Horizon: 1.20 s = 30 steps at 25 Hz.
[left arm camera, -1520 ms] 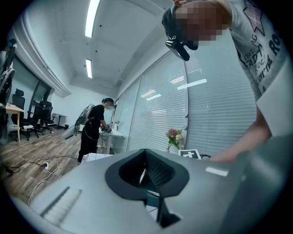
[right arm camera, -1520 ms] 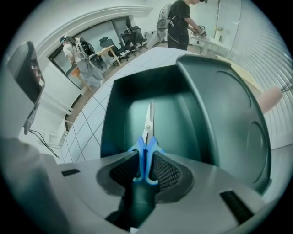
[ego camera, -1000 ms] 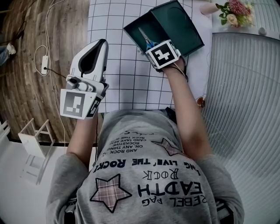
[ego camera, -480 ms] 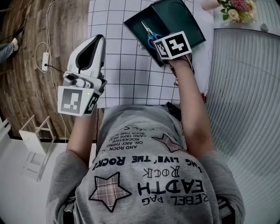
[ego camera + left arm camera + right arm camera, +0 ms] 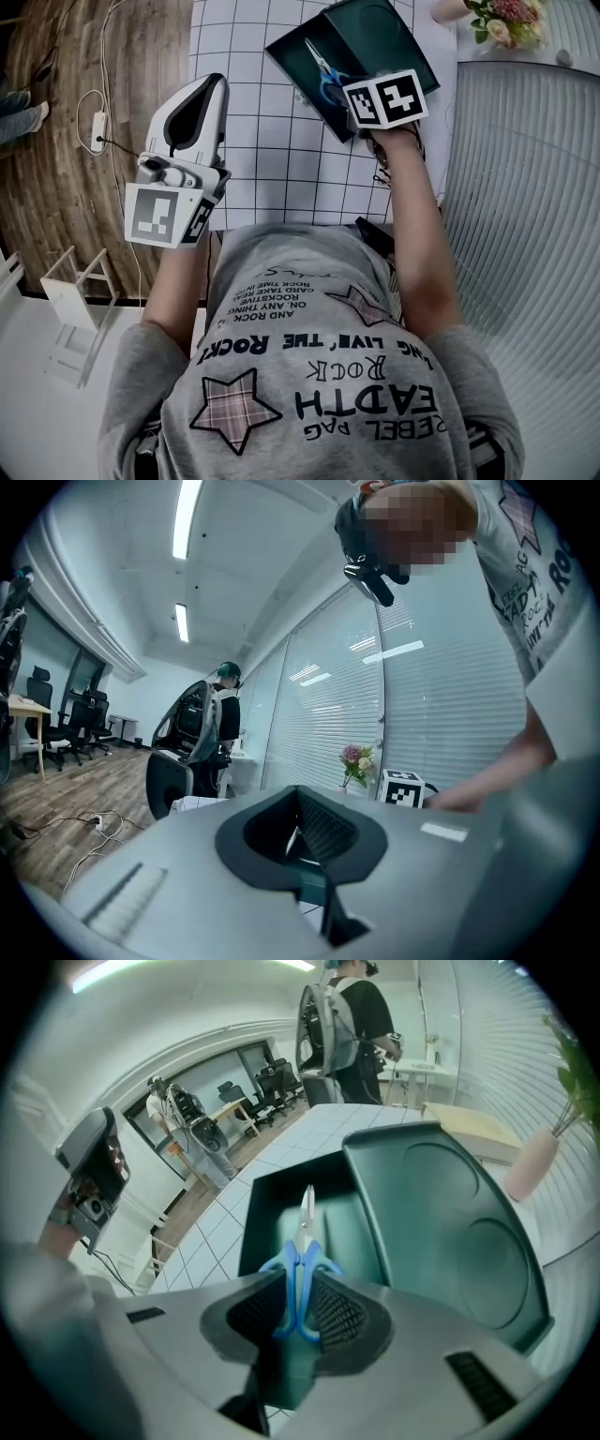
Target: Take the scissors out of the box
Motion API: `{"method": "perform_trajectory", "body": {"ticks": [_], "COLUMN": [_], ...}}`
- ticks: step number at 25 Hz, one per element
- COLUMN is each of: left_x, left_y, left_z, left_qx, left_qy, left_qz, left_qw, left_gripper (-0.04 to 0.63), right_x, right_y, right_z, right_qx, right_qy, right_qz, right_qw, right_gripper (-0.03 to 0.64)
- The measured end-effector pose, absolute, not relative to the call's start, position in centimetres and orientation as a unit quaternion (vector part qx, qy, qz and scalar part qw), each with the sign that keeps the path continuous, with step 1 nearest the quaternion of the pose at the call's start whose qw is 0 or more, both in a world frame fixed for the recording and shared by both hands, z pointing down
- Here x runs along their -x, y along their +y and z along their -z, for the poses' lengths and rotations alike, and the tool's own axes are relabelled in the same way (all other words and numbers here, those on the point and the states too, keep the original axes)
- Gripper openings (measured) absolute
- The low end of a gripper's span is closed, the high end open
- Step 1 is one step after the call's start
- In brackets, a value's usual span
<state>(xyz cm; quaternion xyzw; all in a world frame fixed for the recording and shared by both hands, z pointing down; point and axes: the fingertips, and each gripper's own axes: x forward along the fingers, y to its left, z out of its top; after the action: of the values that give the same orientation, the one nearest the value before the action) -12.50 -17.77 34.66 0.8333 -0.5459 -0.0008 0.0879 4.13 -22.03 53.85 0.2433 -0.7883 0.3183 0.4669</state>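
A dark green box [image 5: 298,58] lies on the gridded table top with its lid [image 5: 386,39] folded open to the right. Blue-handled scissors [image 5: 324,70] hang over the box, blades pointing away from me. My right gripper [image 5: 349,96] is shut on their handles and points steeply down. In the right gripper view the scissors [image 5: 300,1246] stand between the ribbed pads [image 5: 336,1313] of the right gripper [image 5: 298,1302], above the box [image 5: 272,1208] and lid [image 5: 441,1213]. My left gripper [image 5: 214,86] is held level at the left, away from the box, shut and empty.
A pink vase of flowers [image 5: 504,23] stands at the table's far right corner. The white gridded table top [image 5: 262,150] stretches between the grippers. A cable and adapter [image 5: 97,136] lie on the wooden floor at left. A person with a backpack [image 5: 342,1016] stands in the background.
My right gripper has risen and rolled with the scissors in it, shifting slightly right in the head view. The left gripper has stayed where it was.
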Motion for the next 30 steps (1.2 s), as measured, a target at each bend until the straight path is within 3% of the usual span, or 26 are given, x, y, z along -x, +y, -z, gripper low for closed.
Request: {"method": "perform_trajectory", "body": {"ticks": [14, 22, 30], "left_x": [12.4, 12.6, 12.5], "left_y": [-17.2, -16.7, -16.1], "left_z": [-34.1, -33.6, -32.9], "left_qx": [-0.834, -0.833, -0.834], "left_qy": [-0.546, -0.548, -0.548], "left_qz": [-0.001, -0.001, -0.002], "left_qw": [0.082, 0.077, 0.070], "left_gripper": [0.009, 0.009, 0.009], "right_x": [-4.0, -3.4, -3.4], "right_y": [-22.0, -22.2, -22.6], "right_z": [-52.2, -50.4, -46.8], "right_qx": [-0.251, -0.264, -0.296], "right_qy": [-0.808, -0.844, -0.878], "right_qz": [-0.303, -0.270, -0.254], "right_qw": [0.438, 0.381, 0.277], "right_gripper": [0.097, 0.097, 0.097]}}
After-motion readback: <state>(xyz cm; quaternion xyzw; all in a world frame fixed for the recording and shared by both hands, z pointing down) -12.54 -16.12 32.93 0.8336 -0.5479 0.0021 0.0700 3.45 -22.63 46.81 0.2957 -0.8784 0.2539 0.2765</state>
